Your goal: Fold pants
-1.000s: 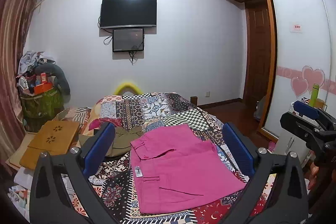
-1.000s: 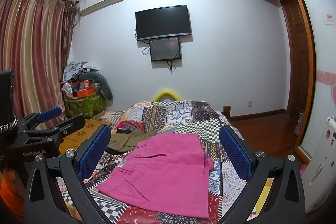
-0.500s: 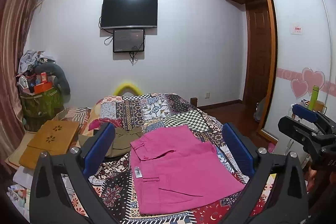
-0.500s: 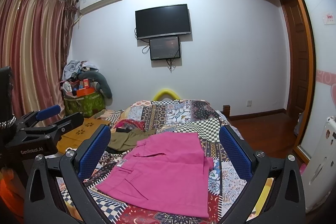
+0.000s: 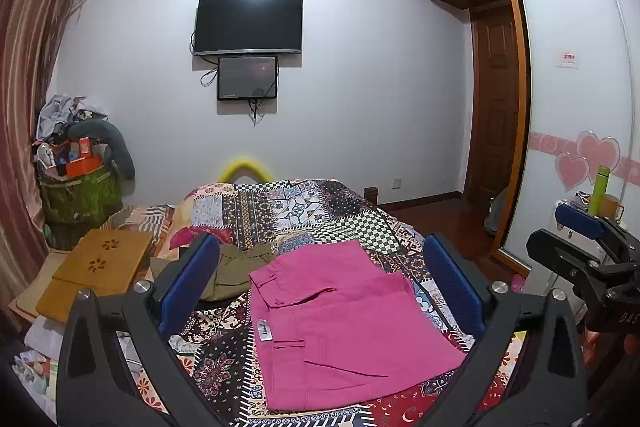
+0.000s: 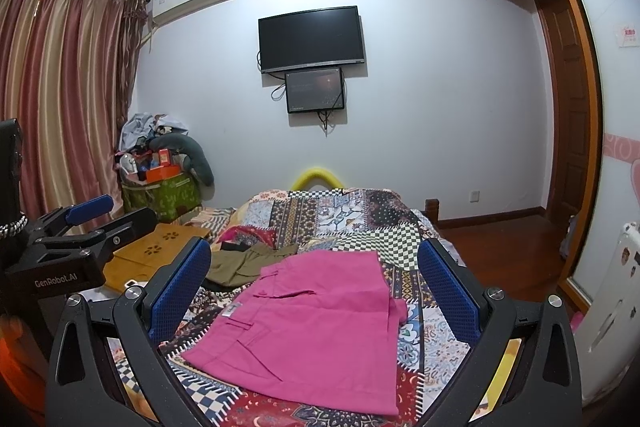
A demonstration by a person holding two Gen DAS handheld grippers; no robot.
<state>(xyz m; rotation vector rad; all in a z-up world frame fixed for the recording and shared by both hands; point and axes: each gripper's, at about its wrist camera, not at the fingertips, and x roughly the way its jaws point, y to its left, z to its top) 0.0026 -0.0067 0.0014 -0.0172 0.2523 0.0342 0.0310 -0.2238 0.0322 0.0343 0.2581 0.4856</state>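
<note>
Pink pants (image 5: 344,327) are seen lying flat, already folded into a compact rectangle, at the near end of a patchwork-quilted bed (image 5: 304,211), with a crumpled olive garment (image 5: 236,267) just beyond their far left corner. The left gripper (image 5: 320,283) and the right gripper (image 6: 314,287) are both held above the bed with jaws spread wide and nothing between them. The cloth is judged light, soft and limp, likely to sag and slide on the quilt; a hold at the corners of one short edge, where the layers stack, is judged best. A white label (image 5: 265,330) at the waistband is shown clearly by the left wrist view, as is a green bottle (image 5: 600,189) beside the wardrobe; striped curtains (image 6: 60,87) are revealed fully only by the right wrist view.
</note>
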